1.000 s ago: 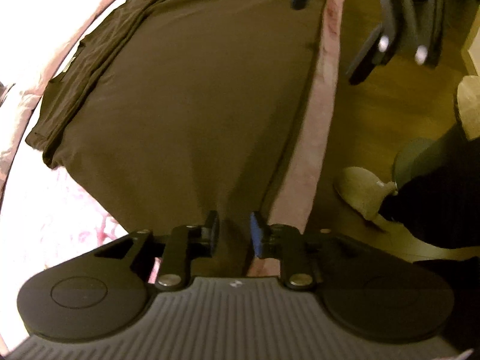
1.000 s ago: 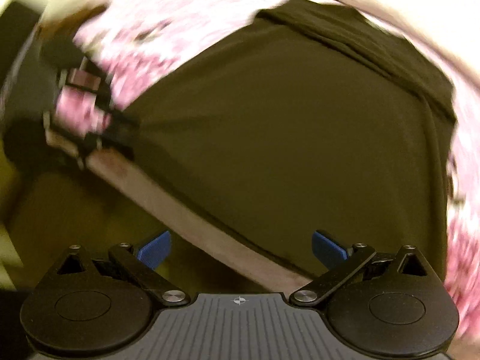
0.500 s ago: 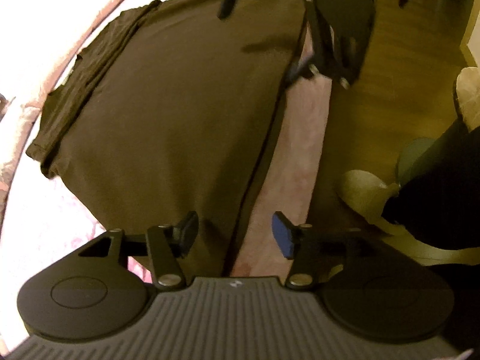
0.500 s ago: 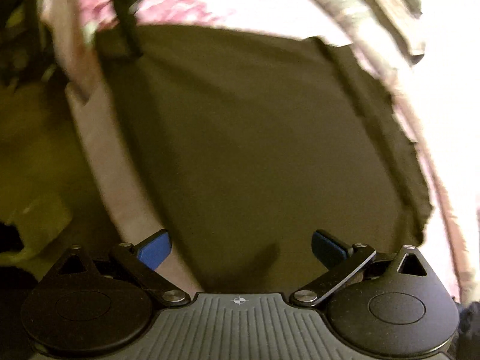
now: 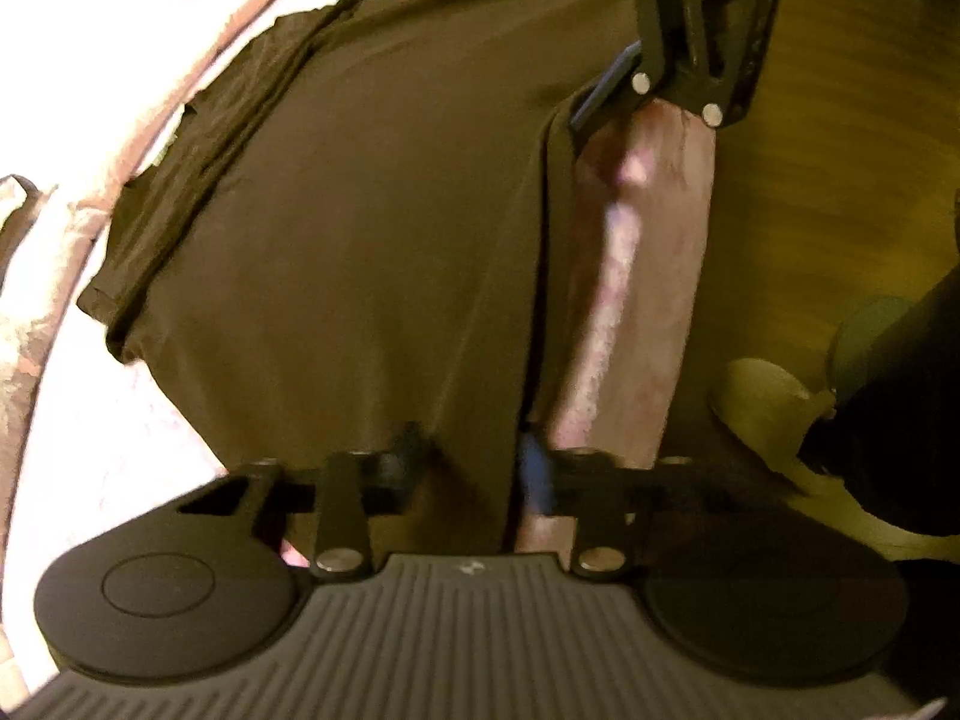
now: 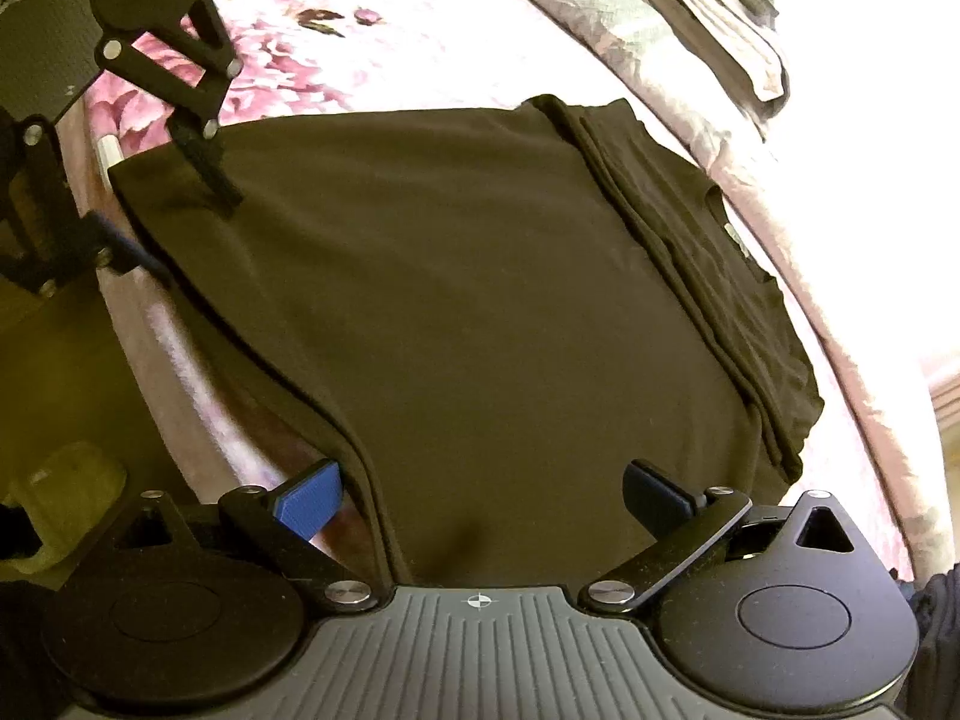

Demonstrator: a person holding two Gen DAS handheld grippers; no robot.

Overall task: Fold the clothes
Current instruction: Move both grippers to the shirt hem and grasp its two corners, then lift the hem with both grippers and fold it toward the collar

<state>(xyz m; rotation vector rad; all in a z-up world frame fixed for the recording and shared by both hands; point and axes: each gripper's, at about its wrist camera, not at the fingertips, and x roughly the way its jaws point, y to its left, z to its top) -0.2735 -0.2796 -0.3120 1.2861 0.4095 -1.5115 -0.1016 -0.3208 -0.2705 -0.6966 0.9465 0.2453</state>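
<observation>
A dark brown T-shirt (image 5: pixel 360 228) lies flat on a floral bedspread, its hem along the bed's near edge and its sleeves folded in at the far side; it also shows in the right wrist view (image 6: pixel 480 300). My left gripper (image 5: pixel 474 468) has its fingers narrowed around the hem at one corner; in the right wrist view (image 6: pixel 174 228) the two fingers still stand apart, one above and one below the cloth. My right gripper (image 6: pixel 480 498) is open, its fingers straddling the hem at the other corner; it shows in the left wrist view (image 5: pixel 612 84).
The pink floral bedspread (image 6: pixel 288 60) runs under the shirt, with its edge (image 5: pixel 630 300) dropping to a wooden floor (image 5: pixel 810 210). Folded pale cloth (image 6: pixel 720 18) lies at the bed's far side. A person's slippered foot (image 5: pixel 774 408) stands on the floor.
My left gripper's fingers have narrowed around the hem corner. My right gripper has swung in and down to the hem's other corner, staying open.
</observation>
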